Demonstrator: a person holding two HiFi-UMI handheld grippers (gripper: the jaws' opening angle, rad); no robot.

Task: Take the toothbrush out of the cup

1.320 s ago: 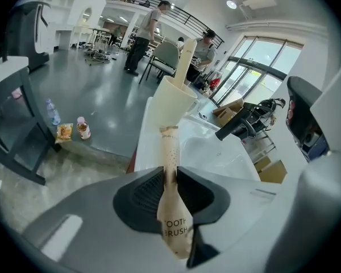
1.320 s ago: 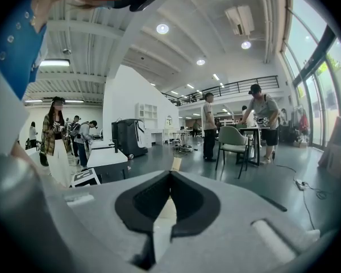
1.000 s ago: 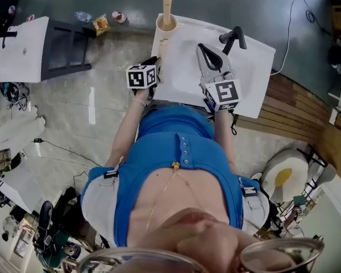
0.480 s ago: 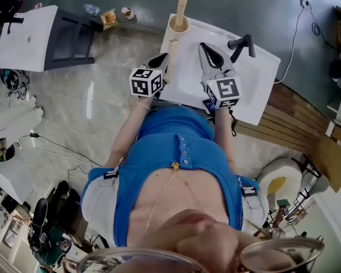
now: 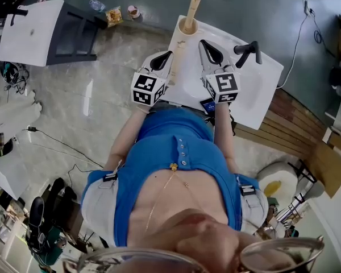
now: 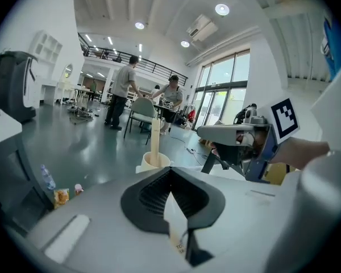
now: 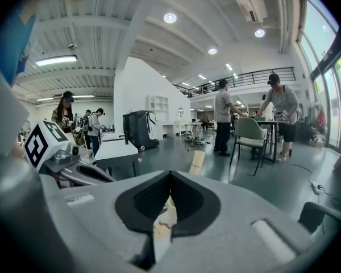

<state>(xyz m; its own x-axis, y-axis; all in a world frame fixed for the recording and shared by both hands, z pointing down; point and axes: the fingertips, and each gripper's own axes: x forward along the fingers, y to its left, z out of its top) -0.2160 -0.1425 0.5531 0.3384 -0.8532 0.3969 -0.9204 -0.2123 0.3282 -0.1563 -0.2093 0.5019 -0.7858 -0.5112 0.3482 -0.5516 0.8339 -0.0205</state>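
While both grippers (image 5: 168, 54) (image 5: 203, 43) sit closed, a wooden toothbrush (image 5: 191, 7) stands in the round cup (image 5: 182, 30).

- Toothbrush (image 5: 192, 7): a flat, pale beige stick with a squared-off top end. It stands in the cup with its lower part hidden inside and most of its length rising above the rim. It tilts slightly in the head view and looks nearly upright (image 6: 154, 138) in the left gripper view. Its bristles cannot be made out.
- Cup (image 5: 187, 27): a round, cream-coloured cup, upright and open-topped. It sits at the far left corner of the white table (image 5: 256, 92), close to the edge.
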